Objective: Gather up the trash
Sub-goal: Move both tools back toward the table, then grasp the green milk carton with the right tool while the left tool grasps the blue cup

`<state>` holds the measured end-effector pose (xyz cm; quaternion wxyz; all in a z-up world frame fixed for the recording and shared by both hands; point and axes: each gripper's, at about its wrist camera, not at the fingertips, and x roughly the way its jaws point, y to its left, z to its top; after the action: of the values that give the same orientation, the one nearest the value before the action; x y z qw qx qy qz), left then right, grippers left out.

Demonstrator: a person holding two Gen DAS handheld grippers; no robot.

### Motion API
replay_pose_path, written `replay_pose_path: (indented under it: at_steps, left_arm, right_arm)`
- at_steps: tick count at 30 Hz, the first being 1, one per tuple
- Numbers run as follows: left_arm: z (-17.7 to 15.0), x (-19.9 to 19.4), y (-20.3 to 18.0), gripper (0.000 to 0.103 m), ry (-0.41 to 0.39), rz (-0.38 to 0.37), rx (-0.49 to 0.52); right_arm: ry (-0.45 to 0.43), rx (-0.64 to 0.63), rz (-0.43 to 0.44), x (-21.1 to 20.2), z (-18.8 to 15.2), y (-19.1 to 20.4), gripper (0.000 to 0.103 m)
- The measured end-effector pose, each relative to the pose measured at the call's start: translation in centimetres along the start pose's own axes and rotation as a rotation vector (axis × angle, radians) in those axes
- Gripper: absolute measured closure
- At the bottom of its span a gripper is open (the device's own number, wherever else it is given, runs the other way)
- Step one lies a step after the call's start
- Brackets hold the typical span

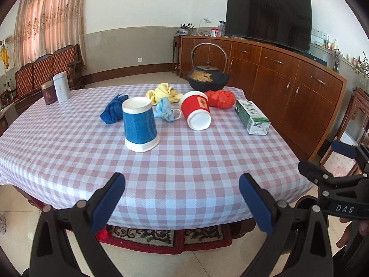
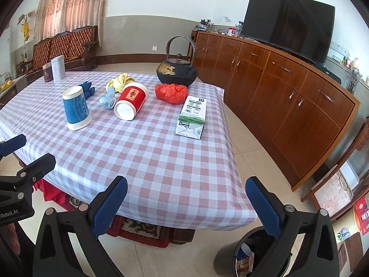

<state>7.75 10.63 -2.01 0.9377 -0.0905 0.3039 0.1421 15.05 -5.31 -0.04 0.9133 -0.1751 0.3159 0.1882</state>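
Pink-and-white checked cloth is covering the table (image 1: pixel 175 161) that is filling the left wrist view, in a living room with a long wooden sideboard (image 1: pixel 276 78) and a dark television (image 1: pixel 268 15) along the far wall. We are holding the left gripper (image 1: pixel 182 198) short of the table's near edge, its blue-padded fingers spread wide with nothing between them. On the cloth a blue paper cup (image 1: pixel 139 124) is standing upside down, and a red paper cup (image 1: pixel 196 110) is lying on its side just to its right, base toward us. A green-and-white carton (image 1: pixel 252 116) is lying flat near the right edge. Behind the cups a dark blue cloth (image 1: pixel 113 110), a light blue cloth (image 1: pixel 165 110), a yellow cloth (image 1: pixel 163 92) and a crumpled red bag (image 1: pixel 220 99) are sitting in front of a black iron teapot (image 1: pixel 208 78). Two tins (image 1: pixel 56 90) are standing at the far left.

Moving to the right wrist view, we are holding the right gripper (image 2: pixel 186 205) over the table's near right corner, fingers likewise wide apart and holding nothing. The carton (image 2: pixel 192 116) is lying closest to it, with the red cup (image 2: pixel 130 102) and the blue cup (image 2: pixel 75 108) further left and the red bag (image 2: pixel 171 93) just behind. A dark trash bin (image 2: pixel 230 258) is standing on the floor tiles below the right finger, with some packaging showing inside. The left gripper (image 2: pixel 13 159) is showing at the left edge.
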Motion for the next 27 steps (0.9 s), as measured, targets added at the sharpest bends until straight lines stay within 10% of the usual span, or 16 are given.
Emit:
replay_pose_path:
  at_steps: [27]
  left_arm:
    - [4.2,10.2,6.0,0.005,0.051,0.081,-0.047]
  right_arm:
    - [0.070,0.168,0.032,13.4,6.5,-2.2,0.000]
